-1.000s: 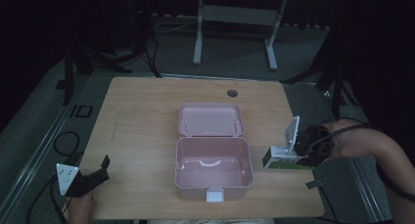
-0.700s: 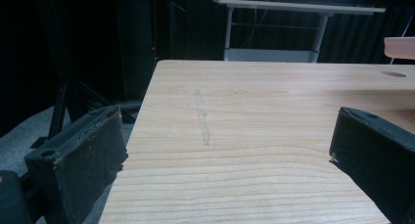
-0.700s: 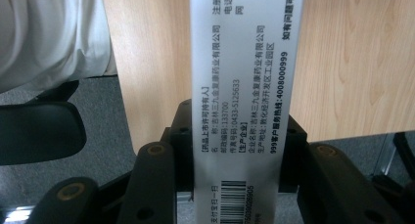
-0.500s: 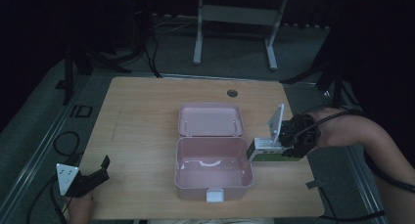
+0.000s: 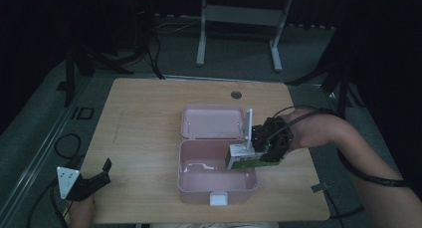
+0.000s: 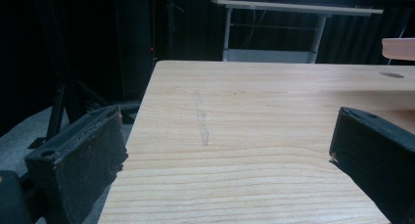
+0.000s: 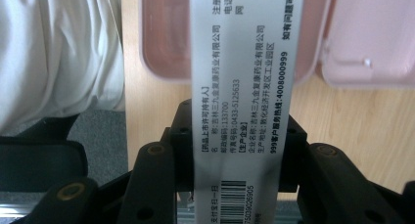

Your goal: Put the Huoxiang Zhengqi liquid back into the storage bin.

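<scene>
Swung my right gripper [image 5: 242, 157] in from the table's right edge over the open pink case [image 5: 217, 180]; jaws pinching the medicine box [image 7: 242, 94], now above its tray; drop-in looks next; left gripper [image 5: 94, 180] spread, idle at front-left corner.

Left tool [image 5: 97, 175]: positioned at the near left corner of the table [image 5: 149, 118], held by the person's left hand [image 5: 79, 208] entering from the near edge. Its jaws stand wide apart with nothing between them, pointing toward the far right; in the left gripper view both black jaws flank bare tabletop.

Right tool [image 5: 244, 156]: held by the right hand [image 5: 303, 133], with the forearm [image 5: 368, 168] reaching in from the near right. The jaws point left and are clamped on a white carton [image 7: 242, 87], gripped by its narrow sides.
</scene>
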The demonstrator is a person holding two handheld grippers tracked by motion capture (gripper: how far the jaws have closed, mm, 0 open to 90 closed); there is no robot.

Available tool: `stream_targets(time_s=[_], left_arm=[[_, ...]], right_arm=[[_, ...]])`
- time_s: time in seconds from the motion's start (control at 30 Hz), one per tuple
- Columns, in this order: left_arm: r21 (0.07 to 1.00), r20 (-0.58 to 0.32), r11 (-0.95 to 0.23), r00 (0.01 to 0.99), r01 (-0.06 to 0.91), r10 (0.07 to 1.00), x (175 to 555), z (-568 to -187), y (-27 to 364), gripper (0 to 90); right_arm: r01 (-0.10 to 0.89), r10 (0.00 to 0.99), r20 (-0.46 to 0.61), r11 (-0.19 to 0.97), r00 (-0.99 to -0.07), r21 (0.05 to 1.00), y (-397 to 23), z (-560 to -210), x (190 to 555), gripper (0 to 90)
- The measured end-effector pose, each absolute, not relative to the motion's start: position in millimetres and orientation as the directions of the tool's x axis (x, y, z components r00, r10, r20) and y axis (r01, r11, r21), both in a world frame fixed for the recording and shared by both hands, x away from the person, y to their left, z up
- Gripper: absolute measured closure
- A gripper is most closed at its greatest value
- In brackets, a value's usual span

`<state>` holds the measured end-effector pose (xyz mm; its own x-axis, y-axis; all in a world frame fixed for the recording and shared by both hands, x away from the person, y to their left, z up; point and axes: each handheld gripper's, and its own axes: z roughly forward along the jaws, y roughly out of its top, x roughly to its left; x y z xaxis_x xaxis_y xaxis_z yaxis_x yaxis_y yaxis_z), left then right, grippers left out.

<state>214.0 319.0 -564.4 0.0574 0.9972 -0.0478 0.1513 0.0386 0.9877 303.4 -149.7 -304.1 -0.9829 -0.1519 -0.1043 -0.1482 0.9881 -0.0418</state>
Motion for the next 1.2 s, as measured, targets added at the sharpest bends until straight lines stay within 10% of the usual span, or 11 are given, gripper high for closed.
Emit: stream_targets(time_s=[0.57,1.2], left_arm=[[0.988,-0.049,0.039,0.063,0.149,0.997,214,-564,319,0.3],[0.988,-0.045,0.034,0.063,0.153,0.997,214,-564,319,0.3]], right_arm=[[-0.216,-0.213,-0.05,0.975,-0.976,0.059,-92,-352,296,62.5],[-0.117,-0.116,0.031,0.992,-0.993,-0.05,-90,-450,310,62.2]])
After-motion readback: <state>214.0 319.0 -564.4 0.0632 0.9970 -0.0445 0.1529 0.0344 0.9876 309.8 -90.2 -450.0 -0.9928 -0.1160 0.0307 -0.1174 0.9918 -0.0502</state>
